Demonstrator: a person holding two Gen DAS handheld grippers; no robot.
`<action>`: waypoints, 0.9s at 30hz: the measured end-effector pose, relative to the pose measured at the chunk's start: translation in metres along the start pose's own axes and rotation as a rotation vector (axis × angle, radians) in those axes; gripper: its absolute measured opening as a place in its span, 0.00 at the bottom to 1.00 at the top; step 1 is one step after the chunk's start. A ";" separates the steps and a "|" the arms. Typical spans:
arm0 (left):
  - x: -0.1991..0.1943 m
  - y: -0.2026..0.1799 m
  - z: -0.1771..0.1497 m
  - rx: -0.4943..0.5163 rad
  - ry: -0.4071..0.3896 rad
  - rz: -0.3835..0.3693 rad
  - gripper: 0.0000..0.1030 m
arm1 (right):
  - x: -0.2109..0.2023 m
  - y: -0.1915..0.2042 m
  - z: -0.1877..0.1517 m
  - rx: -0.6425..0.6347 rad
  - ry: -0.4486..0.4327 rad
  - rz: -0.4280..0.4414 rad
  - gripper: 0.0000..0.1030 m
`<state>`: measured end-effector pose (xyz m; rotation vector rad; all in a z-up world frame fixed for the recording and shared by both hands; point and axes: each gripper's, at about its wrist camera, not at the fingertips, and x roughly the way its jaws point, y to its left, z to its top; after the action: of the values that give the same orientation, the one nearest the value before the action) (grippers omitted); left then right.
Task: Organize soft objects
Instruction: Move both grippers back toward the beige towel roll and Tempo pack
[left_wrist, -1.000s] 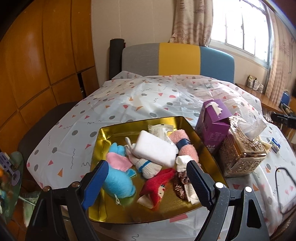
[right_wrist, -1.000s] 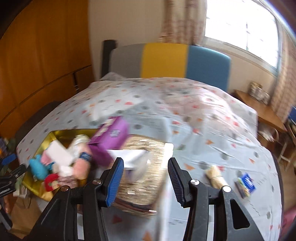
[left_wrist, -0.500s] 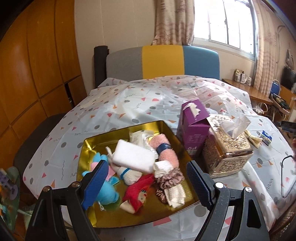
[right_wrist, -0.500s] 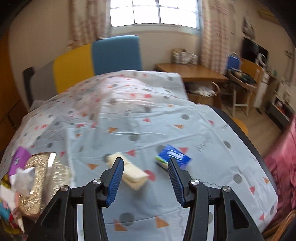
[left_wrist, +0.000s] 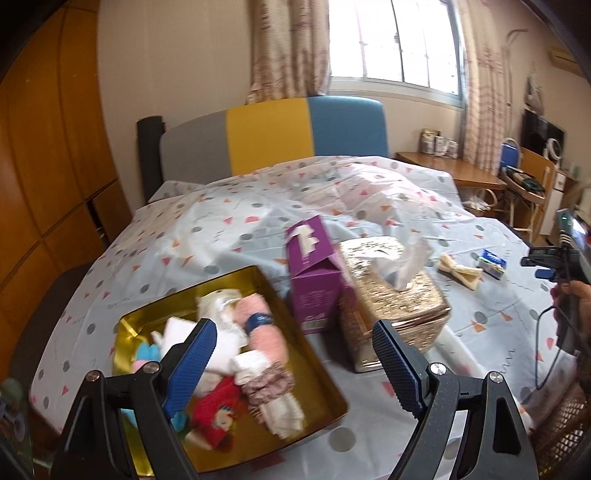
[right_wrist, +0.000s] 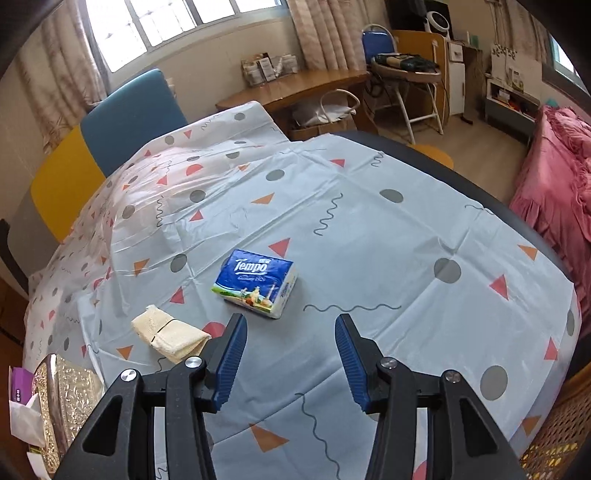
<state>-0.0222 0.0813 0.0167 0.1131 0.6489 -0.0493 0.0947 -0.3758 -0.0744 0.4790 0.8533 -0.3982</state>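
Since the earlier frame we see the right tool (right_wrist: 290, 354) has swung away from the tissue boxes to the desk's right end; its ribbed blue pads stand apart with nothing between them. Just beyond them lies a glossy blue tissue packet (right_wrist: 255, 282), flat on the plastic desk cover (right_wrist: 369, 229), apart from the pads. Left of it, a cream folded cloth (right_wrist: 168, 332), banded at the middle, soft and ribbed.

The left tool (left_wrist: 291, 365) has drifted right and risen a little; its pads are spread wide and empty, above the near edge of the gold metal tray (left_wrist: 314, 373). In the tray we note a heap of soft things: a pink rolled towel (left_wrist: 260, 332), a white cloth (left_wrist: 221, 347), a red knit piece (left_wrist: 216, 413), a frilled scrunchie (left_wrist: 267, 384). Right of the tray stand a purple cardboard box (left_wrist: 314, 277) and an embossed gold tissue box (left_wrist: 391, 295), touching each other.
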 end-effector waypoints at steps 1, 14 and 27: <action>0.000 -0.004 0.002 0.008 -0.004 -0.014 0.84 | 0.000 -0.001 0.000 0.004 0.001 -0.012 0.49; 0.007 -0.088 0.028 0.157 -0.018 -0.217 0.84 | 0.015 -0.042 0.000 0.225 0.092 -0.005 0.49; 0.021 -0.150 0.027 0.283 0.032 -0.297 0.84 | 0.022 -0.039 -0.002 0.222 0.128 0.015 0.49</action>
<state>-0.0019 -0.0710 0.0120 0.2900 0.6838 -0.4274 0.0864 -0.4101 -0.1020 0.7214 0.9332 -0.4544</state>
